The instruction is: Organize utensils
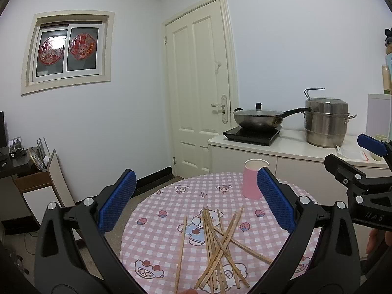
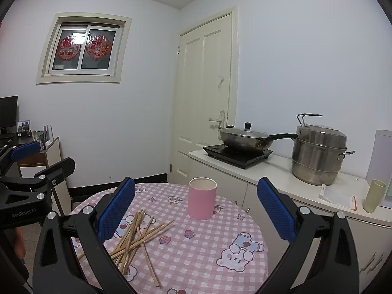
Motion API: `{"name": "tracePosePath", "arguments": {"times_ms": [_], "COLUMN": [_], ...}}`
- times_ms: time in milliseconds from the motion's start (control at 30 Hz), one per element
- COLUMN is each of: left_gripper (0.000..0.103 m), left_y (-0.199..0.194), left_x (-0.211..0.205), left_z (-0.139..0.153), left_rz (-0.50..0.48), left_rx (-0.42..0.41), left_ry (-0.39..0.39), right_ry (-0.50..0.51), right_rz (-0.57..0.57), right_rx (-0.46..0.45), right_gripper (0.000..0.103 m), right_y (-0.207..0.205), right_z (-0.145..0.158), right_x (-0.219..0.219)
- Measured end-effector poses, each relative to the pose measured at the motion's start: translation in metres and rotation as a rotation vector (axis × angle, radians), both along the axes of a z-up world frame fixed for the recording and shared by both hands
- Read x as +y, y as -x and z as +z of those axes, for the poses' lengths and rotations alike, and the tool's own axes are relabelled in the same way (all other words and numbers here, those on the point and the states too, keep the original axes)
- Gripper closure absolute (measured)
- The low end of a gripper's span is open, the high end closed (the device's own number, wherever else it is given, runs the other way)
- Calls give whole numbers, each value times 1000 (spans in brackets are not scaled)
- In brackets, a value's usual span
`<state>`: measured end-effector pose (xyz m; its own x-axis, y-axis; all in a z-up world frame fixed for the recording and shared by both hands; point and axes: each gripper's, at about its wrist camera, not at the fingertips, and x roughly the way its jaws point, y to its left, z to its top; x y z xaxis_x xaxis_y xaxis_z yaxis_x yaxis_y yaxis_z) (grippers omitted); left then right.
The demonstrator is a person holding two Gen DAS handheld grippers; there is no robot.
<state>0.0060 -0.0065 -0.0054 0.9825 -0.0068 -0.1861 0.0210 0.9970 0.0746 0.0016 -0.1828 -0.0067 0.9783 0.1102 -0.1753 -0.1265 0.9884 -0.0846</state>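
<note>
- The round tabletop (image 2: pixel 196 257) wears a pink checked cloth with cartoon bears.
- The left claw (image 1: pixel 193 201) hangs spread wide, holding nothing, above the chopsticks.
- The right claw (image 2: pixel 196 208) is likewise wide apart and empty, above the tabletop's middle.
- A pink paper cup (image 2: pixel 202 198) stands upright near the far edge.
- Wooden chopsticks (image 1: pixel 218 242) lie crisscrossed in a loose heap towards the near edge, one lying apart beside them.

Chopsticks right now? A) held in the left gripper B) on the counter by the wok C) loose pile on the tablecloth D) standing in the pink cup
C: the chopsticks lie crossed in a loose pile on the checked tablecloth, the pink cup looks empty, and the left gripper and right gripper are both open, holding nothing.
</note>
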Motion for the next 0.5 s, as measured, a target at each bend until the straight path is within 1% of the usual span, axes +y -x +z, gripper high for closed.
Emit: {"name": "tracePosePath", "arguments": {"times_ms": [500], "left_gripper": [6], "left_y": [-8], "left_x": [-3], "left_z": [-4], "left_rz": [-4], "left_rx": [18], "left_ry": [-4], "right_ry": [5], "right_rz": [-65], "right_rx": [-18], "right_gripper": [7], "right_y": [1], "right_z": [5], "right_x": [-3]}}
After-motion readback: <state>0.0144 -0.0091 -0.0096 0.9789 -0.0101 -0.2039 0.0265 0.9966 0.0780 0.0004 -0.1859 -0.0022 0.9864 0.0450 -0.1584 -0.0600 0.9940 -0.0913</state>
